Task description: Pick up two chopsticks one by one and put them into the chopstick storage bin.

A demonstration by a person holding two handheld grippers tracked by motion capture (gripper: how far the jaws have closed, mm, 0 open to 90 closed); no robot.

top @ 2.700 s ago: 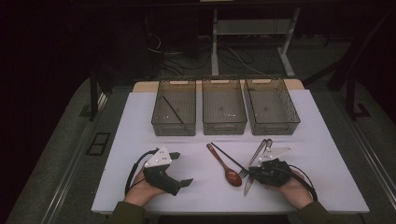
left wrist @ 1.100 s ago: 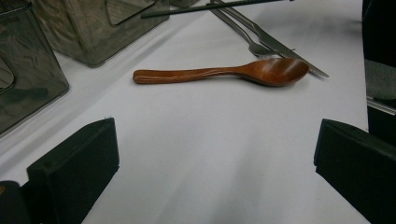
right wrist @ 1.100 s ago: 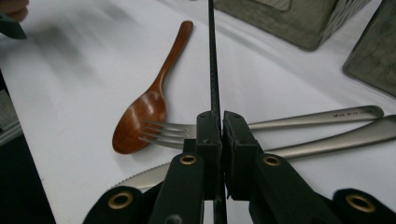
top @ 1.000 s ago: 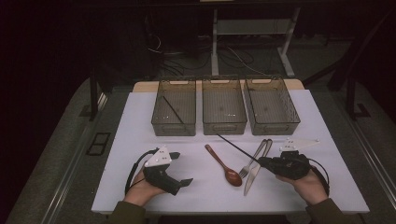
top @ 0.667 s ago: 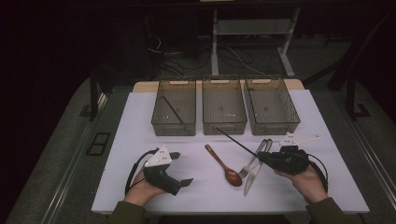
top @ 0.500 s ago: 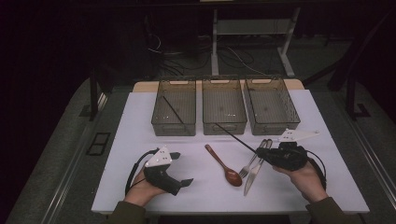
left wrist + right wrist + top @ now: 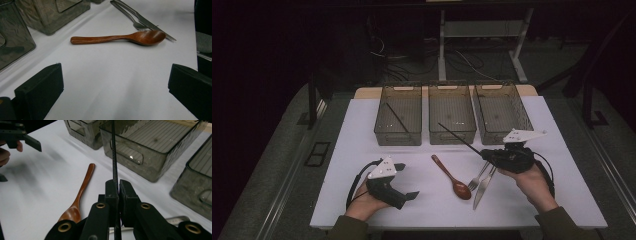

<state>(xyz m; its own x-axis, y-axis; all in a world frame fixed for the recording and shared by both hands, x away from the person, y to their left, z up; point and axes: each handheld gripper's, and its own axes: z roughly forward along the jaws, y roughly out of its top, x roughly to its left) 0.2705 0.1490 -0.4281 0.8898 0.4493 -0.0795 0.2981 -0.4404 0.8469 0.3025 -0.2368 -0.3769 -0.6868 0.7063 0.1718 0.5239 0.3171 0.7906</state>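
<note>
While my left gripper rests wide open on the table, my right gripper, clamped on a black chopstick, has lifted it toward the bins from above; my right gripper view confirms the chopstick pinched, pointing at the middle bin, sorting begun.

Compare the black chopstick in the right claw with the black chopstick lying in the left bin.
The held chopstick is clamped in the right claw, lifted off the table, its tip toward the middle bin; the binned chopstick lies loose on the floor of the left bin. In the high view they slant at different angles. Both are thin, straight and black.
</note>
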